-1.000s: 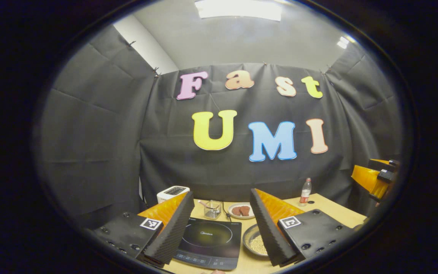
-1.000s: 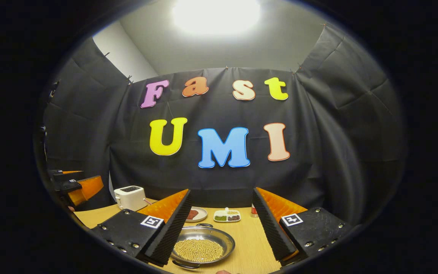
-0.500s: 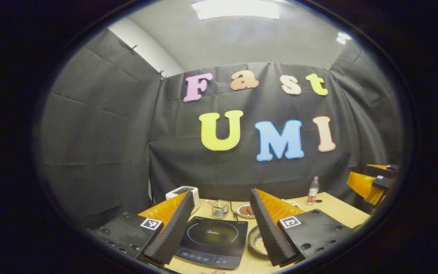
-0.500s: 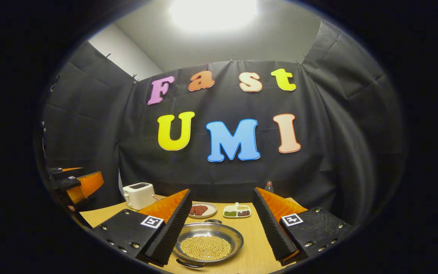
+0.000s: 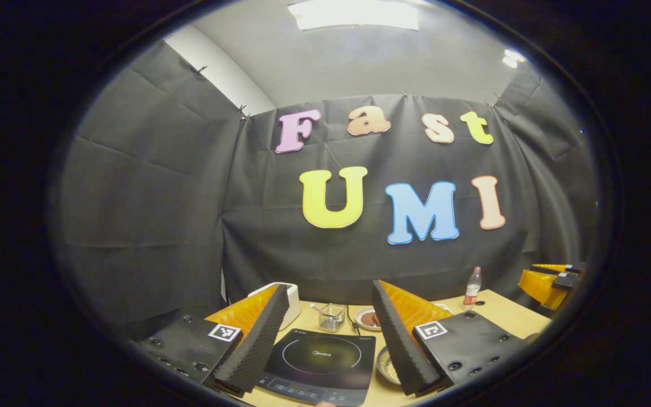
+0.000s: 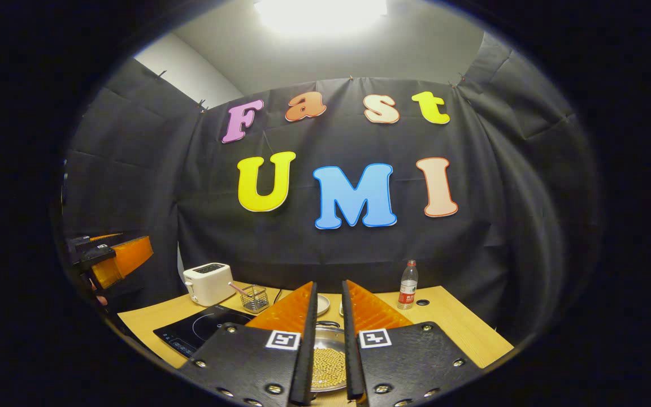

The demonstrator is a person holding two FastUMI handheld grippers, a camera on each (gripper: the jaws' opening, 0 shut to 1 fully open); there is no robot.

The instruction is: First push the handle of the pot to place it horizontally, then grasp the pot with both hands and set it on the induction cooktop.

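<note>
The left hand-held gripper (image 5: 325, 339) hangs spread above the cooktop (image 5: 320, 364). The right hand-held gripper (image 6: 329, 339) has its fingers nearly together, gripping nothing, above the pot (image 6: 328, 362) of beans on the worktop (image 6: 450, 322), beside the cooktop.

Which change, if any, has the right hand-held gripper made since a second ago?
Yes. The right hand-held gripper has closed its fingers to a narrow gap over the pot, and the wall cloth sits higher in its view.
</note>
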